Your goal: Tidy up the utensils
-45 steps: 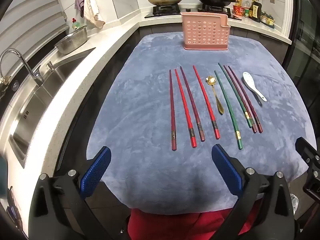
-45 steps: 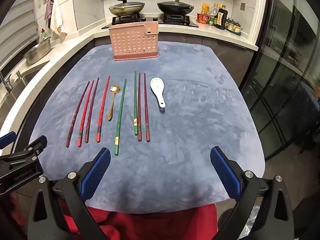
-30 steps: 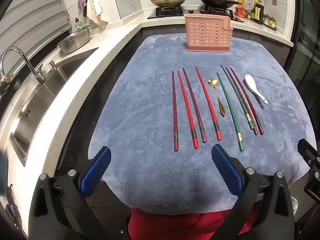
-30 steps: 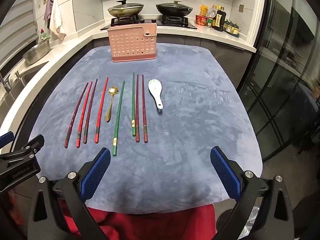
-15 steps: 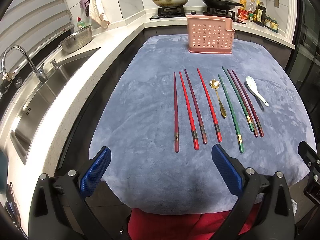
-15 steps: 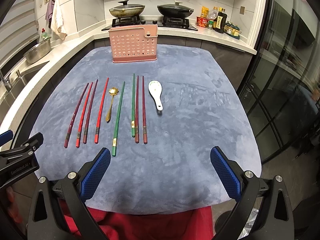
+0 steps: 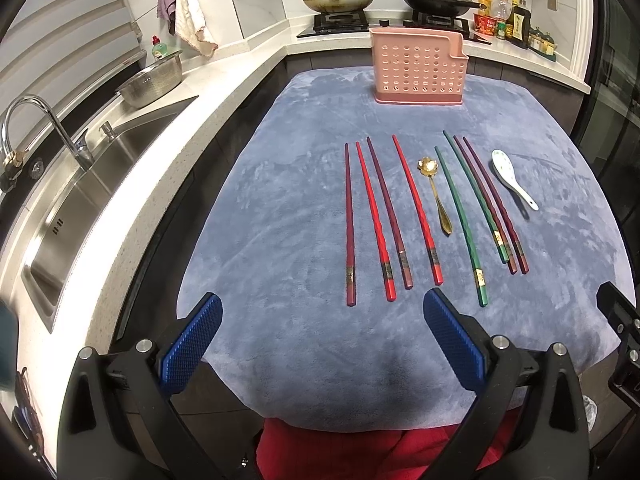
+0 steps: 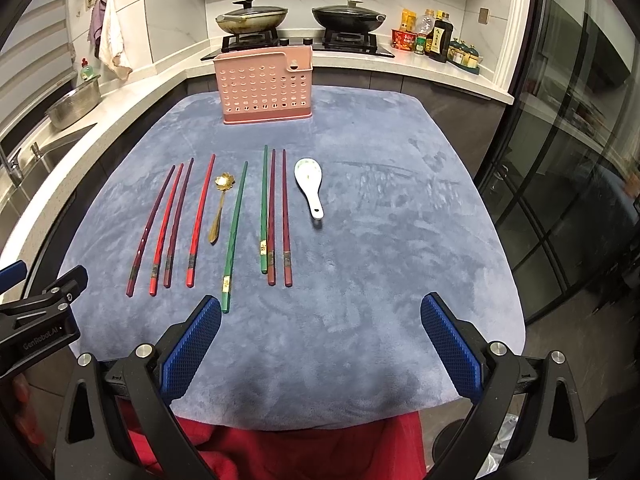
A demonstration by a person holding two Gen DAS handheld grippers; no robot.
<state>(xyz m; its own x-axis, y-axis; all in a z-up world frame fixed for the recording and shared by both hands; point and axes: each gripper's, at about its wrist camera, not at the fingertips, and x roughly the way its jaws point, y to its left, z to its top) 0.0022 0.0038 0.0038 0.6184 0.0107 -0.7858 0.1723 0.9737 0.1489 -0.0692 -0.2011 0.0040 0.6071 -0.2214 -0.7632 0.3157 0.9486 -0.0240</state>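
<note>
1. The left claw (image 7: 322, 322) hung above the near edge of the desk (image 7: 280, 208), its blue pads (image 7: 191, 344) wide apart with nothing between them.
2. The right claw (image 8: 320, 324) hung above the same near edge, further right, also wide apart and empty.
3. A grey-blue cloth covered the desk, and all the utensils lay on it, ahead of both claws.
4. Eight chopsticks lay roughly parallel, tips pointing away toward the rack (image 7: 419, 66).
5. On the left were four: a dark red one (image 7: 349, 224), a bright red one (image 7: 375, 220), a maroon one (image 7: 389, 216) and another bright red one (image 7: 418, 212).
6. A gold spoon (image 7: 436, 196) lay just right of these, bowl at the far end.
7. Next came a long green chopstick (image 7: 462, 224), reaching nearest the claws.
8. Right of it, a second green chopstick (image 8: 263, 208) and two maroon ones (image 8: 285, 216) lay close together.
9. A white spoon (image 8: 310, 188) lay furthest right, apart from the chopsticks, handle toward the near side.
10. The pink perforated rack stood upright at the far end of the cloth, well apart from the utensils.
11. Red fabric (image 8: 288, 452) showed below the near edge of the desk.
12. A sink (image 7: 80, 200) lay to the left, and two lidded pans (image 8: 252, 16) sat on the stove behind the rack.
</note>
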